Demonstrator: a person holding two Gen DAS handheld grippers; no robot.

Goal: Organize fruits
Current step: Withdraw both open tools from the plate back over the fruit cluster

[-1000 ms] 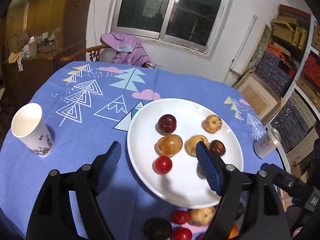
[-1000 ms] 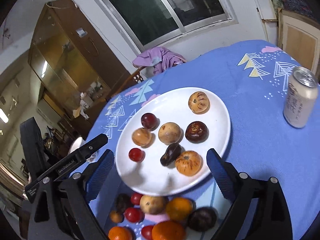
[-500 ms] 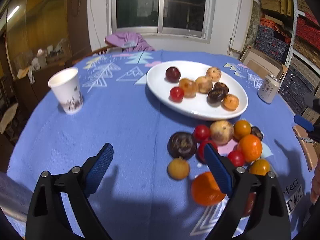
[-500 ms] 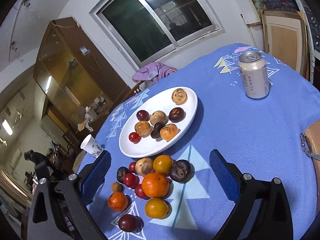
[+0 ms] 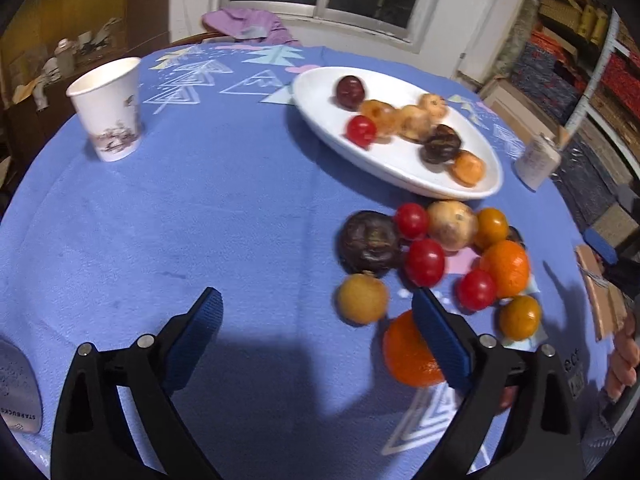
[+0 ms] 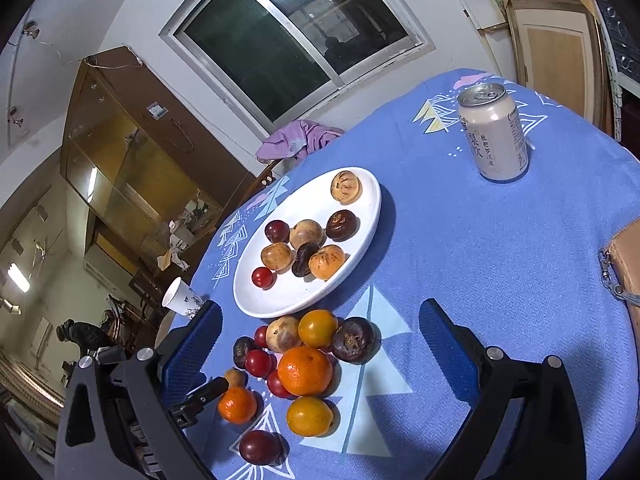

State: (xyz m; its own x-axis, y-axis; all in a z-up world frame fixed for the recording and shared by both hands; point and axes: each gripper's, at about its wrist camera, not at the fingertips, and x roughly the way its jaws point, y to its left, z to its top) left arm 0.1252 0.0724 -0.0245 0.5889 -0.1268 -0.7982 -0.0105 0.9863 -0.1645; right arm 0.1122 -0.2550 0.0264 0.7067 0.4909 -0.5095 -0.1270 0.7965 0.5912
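L gripper [image 5: 316, 316] has just been opening, nothing btwn its jaws, R gripper [image 6: 320, 334] spread too; loose fruit [image 5: 424, 262] lies just ahead-right of L, so it should shift right, centre one fruit, then close gently.

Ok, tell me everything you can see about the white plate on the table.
The white plate is a shallow oval dish, glossy like glazed ceramic, resting flat on the blue tablecloth toward the window side. It holds eight small fruits grouped near its middle: a red cherry tomato, dark purple and brown ones, and tan and orange ones. Its near half is bare. A pile of loose fruit lies on the cloth just beside its near rim. Neither gripper touches it.
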